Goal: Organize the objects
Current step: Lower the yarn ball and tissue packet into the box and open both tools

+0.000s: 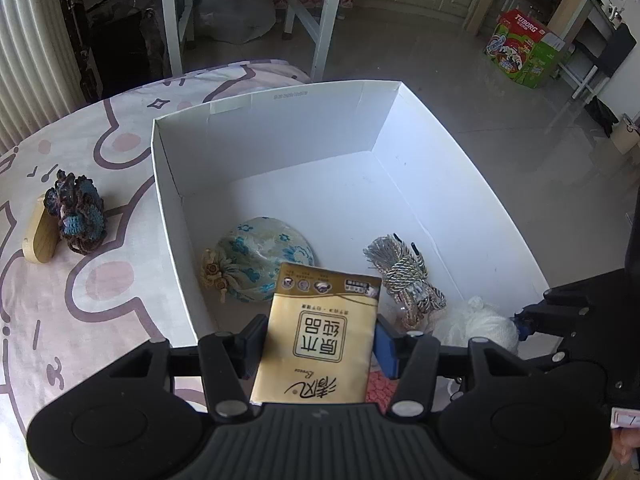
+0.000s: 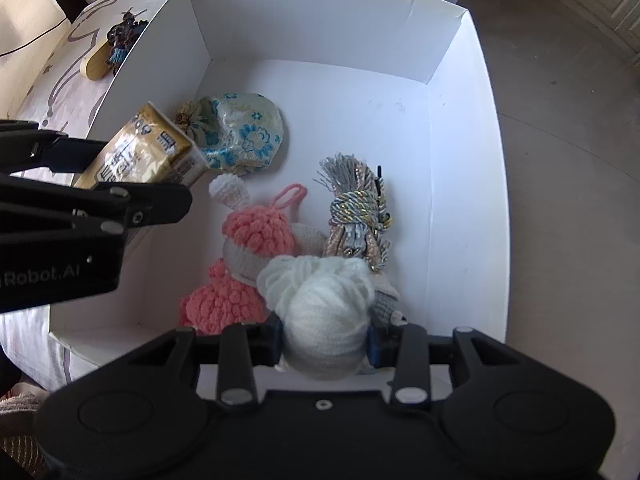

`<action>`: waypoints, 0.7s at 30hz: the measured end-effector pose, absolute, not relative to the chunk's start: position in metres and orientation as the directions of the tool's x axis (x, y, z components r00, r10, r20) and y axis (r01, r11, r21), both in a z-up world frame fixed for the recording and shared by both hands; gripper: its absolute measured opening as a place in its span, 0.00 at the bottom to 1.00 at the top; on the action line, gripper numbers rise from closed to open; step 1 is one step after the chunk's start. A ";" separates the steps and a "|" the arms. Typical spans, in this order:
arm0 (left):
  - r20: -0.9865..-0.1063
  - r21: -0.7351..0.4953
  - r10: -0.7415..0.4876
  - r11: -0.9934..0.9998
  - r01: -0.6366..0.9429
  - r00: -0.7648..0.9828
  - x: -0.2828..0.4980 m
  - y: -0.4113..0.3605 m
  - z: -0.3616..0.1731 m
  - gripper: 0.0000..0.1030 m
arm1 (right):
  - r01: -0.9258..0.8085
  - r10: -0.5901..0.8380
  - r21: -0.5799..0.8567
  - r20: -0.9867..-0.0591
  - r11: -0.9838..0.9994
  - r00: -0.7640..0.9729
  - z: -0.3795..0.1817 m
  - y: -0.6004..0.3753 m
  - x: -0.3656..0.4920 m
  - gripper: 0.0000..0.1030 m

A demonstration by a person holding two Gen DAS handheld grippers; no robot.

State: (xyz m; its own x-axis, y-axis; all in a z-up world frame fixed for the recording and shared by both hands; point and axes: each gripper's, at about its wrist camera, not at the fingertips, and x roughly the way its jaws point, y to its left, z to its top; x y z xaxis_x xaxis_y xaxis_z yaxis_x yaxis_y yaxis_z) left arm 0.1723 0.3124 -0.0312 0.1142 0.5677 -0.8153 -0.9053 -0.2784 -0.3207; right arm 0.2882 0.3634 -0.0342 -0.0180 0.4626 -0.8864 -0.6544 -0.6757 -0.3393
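Tissue pack (image 1: 320, 332) sits clamped between the left gripper's (image 1: 320, 344) pads, angled down over the near-left corner of the white box (image 1: 280, 128); I judge I'm carrying it that way so it drops flat onto bare floor beside the floral pouch (image 1: 264, 258). The pack is a soft gold packet, black characters in a cream panel, a row of small icons along its far end (glossy wrap, slightly crumpled in the right-wrist view). My right gripper (image 2: 324, 344) is closed on a white yarn ball (image 2: 324, 320), held low over the box's near edge, at about 6 o'clock of the pink crocheted doll (image 2: 256, 248). The braided cord bundle (image 2: 356, 216) lies at 3 o'clock of the doll. Outside, at 9 o'clock of the box on the patterned cloth (image 1: 80, 300), a dark crochet piece (image 1: 76, 212) leans on a wooden block (image 1: 40, 236), likely next to go in.
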 end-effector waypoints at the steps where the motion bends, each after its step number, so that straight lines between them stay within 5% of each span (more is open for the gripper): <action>1: -0.816 -0.320 0.567 -0.283 -0.904 0.112 0.172 0.313 -0.032 0.54 | -0.655 0.461 -0.339 -0.887 -0.676 -0.017 -0.035 0.363 0.288 0.38; 21: -0.828 -0.314 0.553 -0.324 -0.892 0.091 0.173 0.319 -0.036 0.63 | -0.678 0.440 -0.306 -0.897 -0.668 -0.029 -0.036 0.368 0.290 0.48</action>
